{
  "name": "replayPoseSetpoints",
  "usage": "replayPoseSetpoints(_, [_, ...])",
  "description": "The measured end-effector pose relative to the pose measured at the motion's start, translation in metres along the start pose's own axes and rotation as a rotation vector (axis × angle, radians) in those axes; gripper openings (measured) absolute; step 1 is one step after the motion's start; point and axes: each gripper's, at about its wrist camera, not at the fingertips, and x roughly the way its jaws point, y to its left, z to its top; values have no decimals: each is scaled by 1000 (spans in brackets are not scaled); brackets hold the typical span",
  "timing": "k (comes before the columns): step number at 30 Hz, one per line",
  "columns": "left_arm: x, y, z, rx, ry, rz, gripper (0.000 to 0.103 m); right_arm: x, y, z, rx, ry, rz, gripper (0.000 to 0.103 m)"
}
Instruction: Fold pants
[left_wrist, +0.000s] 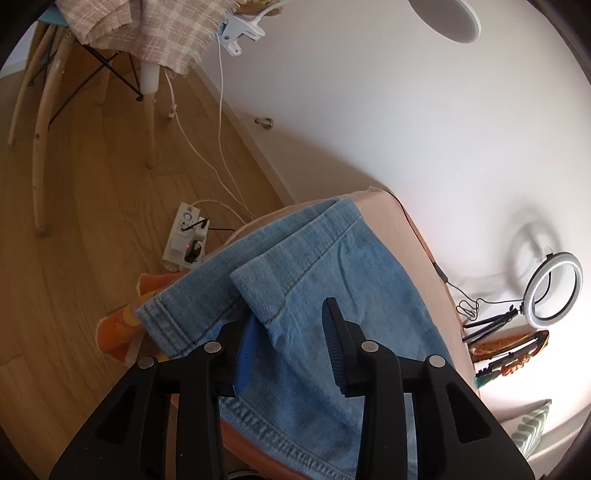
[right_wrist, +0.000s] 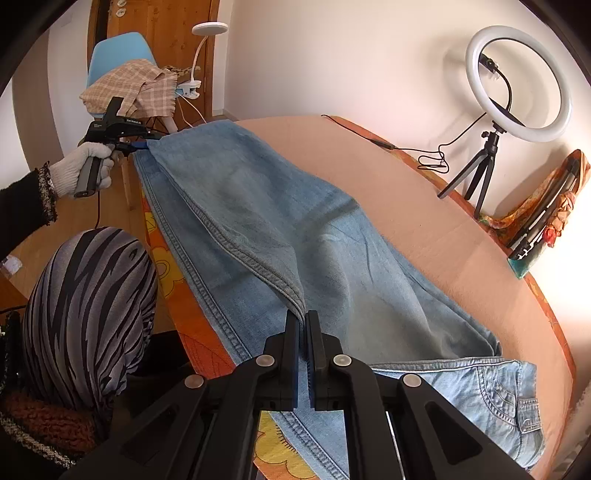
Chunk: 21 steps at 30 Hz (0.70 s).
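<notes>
Beside pants (right_wrist: 280, 229), ring light (right_wrist: 517, 79)

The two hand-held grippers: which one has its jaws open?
The left hand-held gripper: its jaws stand apart over the blue denim pants. The right hand-held gripper is clamped on a seam.

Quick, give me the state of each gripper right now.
Left gripper: open, jaws apart over the hem end of the jeans, not pinching them.
Right gripper: shut on a raised fold of the jeans.
</notes>
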Motion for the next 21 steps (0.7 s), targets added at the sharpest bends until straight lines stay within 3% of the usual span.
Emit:
replayPoseSetpoints(2, [3, -1, 3, -5, -9, 11, 32, 0, 0, 1, 1, -1, -7, 1])
replayPoseSetpoints(3, [5, -3, 4, 9, -17, 24, 27, 0, -1, 2, 1, -2, -12, 1])
replayPoseSetpoints(4, [8, -6, 5, 26, -24, 38, 12, 0, -1, 3, 1, -2, -15, 1])
replayPoseSetpoints(5, [11, -7, 7, 38, -26, 42, 9, 0, -1, 4, -2, -3, -17, 1])
replayPoseSetpoints(8, [11, -8, 12, 29, -40, 18, 7, 0, -1, 8, -12, -5, -33, 1])
replayPoseSetpoints(11, [-11, -8, 12, 37, -108, -16, 7, -6, 0, 14, -10, -24, -52, 1])
replayPoseSetpoints(13, [-21, -4, 6, 51, -138, 6, 7, -12, 1, 17, -14, -43, -46, 1])
replayPoseSetpoints(17, [-12, 21, -3, 22, -84, 47, 7, -2, 11, 12, -42, -9, -18, 1])
replayPoseSetpoints(21, [-20, 14, 2, 43, -103, 39, 7, 6, 19, 4, -57, 31, -3, 1])
